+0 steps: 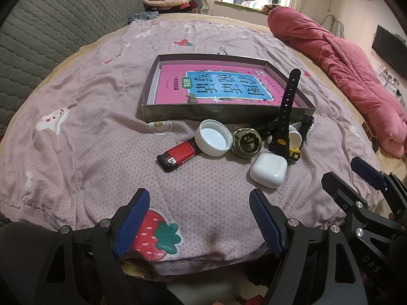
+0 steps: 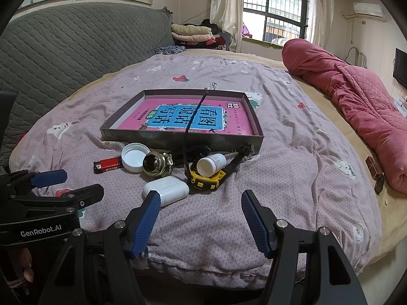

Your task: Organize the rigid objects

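Spread across a pink printed bedsheet (image 1: 76, 106), a huddle of small hard things just near of a shallow box (image 1: 223, 113) holding a pink-and-blue book (image 1: 218, 86), none yet inside. From left to right: a red lighter (image 1: 175, 156), long axis running near-left to far-right with its black head toward the near left, far end touching a white cap (image 1: 213, 137) tipped open side up; next, a brass fitting (image 1: 246, 142), mouth facing near; then a white earbud case (image 1: 268, 169), nearest of the lot, long axis lying left to right; behind it a yellow-and-black watch (image 2: 204, 178) with one strap (image 1: 287, 96) standing up and leaning over the box's near wall, and a small white bottle (image 2: 211, 164) lying on its side across the watch, cap end toward the far right. Low at the near edge of the bed, left gripper (image 1: 198, 223) and right gripper (image 2: 201, 221), both with jaws released and wide apart, holding nothing and well short of the pile. Likely trouble ahead: on soft, rumpled bedding a pressed fingertip may sink and tilt the target; tightly packed neighbours could be nudged or dragged along, the bottle rolling off the watch, the upright strap snagging on the box wall, and the smooth rounded earbud case squirting out of a pinch taken off-centre.
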`<state>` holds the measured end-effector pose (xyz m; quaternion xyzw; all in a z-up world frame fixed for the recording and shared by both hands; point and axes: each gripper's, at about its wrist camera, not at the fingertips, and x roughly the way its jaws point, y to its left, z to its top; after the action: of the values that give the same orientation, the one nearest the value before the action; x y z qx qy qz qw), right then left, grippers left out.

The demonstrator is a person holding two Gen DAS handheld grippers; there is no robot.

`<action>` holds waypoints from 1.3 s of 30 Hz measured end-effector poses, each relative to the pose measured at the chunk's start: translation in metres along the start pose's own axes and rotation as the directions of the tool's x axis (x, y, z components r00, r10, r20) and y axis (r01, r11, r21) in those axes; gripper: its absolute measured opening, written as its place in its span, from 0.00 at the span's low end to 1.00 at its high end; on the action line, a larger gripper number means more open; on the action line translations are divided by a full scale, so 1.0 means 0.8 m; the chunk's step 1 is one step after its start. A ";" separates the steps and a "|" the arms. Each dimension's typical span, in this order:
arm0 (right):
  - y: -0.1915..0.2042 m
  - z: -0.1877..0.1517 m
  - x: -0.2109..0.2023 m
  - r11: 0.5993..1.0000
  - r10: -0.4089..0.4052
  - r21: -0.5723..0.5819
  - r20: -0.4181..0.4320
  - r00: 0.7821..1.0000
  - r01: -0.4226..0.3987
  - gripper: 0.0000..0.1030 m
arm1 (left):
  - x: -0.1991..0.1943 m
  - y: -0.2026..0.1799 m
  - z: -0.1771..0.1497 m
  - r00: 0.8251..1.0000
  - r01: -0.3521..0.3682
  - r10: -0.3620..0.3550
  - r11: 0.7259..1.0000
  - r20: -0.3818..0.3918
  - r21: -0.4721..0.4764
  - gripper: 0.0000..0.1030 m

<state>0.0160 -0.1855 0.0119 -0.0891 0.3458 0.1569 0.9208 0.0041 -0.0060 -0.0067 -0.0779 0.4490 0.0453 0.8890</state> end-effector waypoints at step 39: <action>-0.014 0.005 0.017 0.999 0.022 0.039 0.017 1.000 -0.023 0.64 | 0.029 0.040 0.031 1.000 -0.013 0.013 1.000 0.005 -0.025 0.79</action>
<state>0.0319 -0.1917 0.0069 -0.0660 0.3420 0.1612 0.9234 0.0330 0.0304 -0.0140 -0.0859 0.4467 0.0568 0.8887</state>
